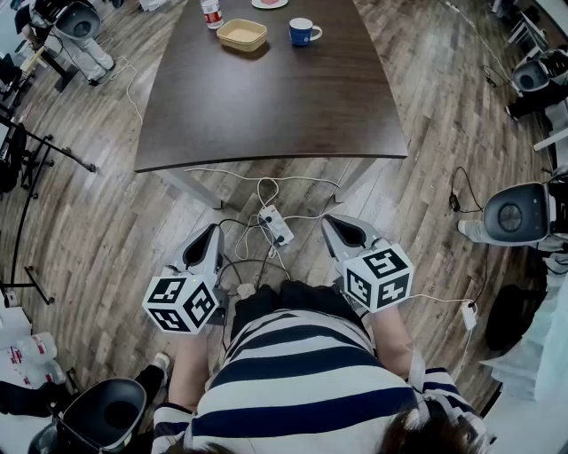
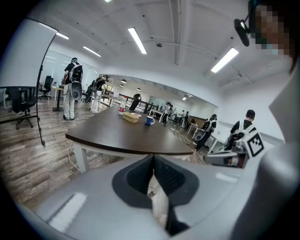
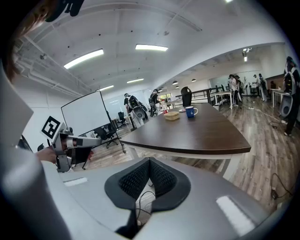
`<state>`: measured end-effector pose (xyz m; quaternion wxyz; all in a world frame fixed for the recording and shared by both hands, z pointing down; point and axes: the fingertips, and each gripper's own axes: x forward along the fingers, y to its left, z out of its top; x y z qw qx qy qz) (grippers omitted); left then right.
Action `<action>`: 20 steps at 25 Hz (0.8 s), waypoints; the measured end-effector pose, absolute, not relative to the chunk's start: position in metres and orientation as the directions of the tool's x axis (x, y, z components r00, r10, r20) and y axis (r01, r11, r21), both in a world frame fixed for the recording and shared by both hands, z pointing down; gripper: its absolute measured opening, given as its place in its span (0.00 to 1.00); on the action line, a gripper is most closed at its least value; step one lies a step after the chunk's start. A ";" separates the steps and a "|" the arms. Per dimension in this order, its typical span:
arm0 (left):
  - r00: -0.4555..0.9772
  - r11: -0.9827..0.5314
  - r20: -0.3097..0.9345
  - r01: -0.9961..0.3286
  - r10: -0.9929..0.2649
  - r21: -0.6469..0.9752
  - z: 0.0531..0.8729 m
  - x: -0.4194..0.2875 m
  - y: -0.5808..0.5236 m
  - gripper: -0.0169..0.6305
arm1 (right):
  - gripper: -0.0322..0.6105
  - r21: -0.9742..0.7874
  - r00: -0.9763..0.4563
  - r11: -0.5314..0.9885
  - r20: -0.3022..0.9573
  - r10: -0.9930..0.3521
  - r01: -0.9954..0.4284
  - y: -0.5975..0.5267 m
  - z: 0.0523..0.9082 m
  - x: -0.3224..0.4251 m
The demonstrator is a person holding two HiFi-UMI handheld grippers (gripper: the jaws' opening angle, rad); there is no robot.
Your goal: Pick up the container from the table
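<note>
Counter (image 1: 266, 97): was dark brown, plain.
Container (image 1: 241, 35): was pale tan.
Mug (image 1: 302, 32): was blue with a white mark.
Floor (image 1: 89, 222): showed grey-brown wood planking.
Left tongs (image 1: 213, 230) and right tongs (image 1: 330, 222): were grey with black inner pads; their cubes bore black-and-white square markers.
Shirt (image 1: 302, 372): was striped navy and white.

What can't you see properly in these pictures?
- Inside of the tan container: head view, too far away and small to tell whether it holds anything.
- The bottle: head view, its top is cut off by the upper edge.
- The plate: head view, mostly cut off by that same edge.
</note>
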<state>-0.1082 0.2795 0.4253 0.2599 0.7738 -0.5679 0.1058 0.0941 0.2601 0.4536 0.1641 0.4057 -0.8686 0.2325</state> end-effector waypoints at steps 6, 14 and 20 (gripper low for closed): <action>0.293 -0.181 0.454 -0.945 -0.841 0.273 0.426 -0.078 0.259 0.03 | 0.04 -0.294 -0.647 0.586 0.474 -0.597 -0.755 0.245 0.456 0.126; 0.212 -0.110 0.450 -0.964 -0.868 0.242 0.427 -0.049 0.251 0.03 | 0.04 -0.301 -0.696 0.646 0.484 -0.531 -0.702 0.224 0.467 0.156; 0.188 -0.084 0.453 -0.967 -0.871 0.238 0.430 -0.045 0.248 0.03 | 0.04 -0.308 -0.719 0.669 0.474 -0.509 -0.677 0.210 0.465 0.155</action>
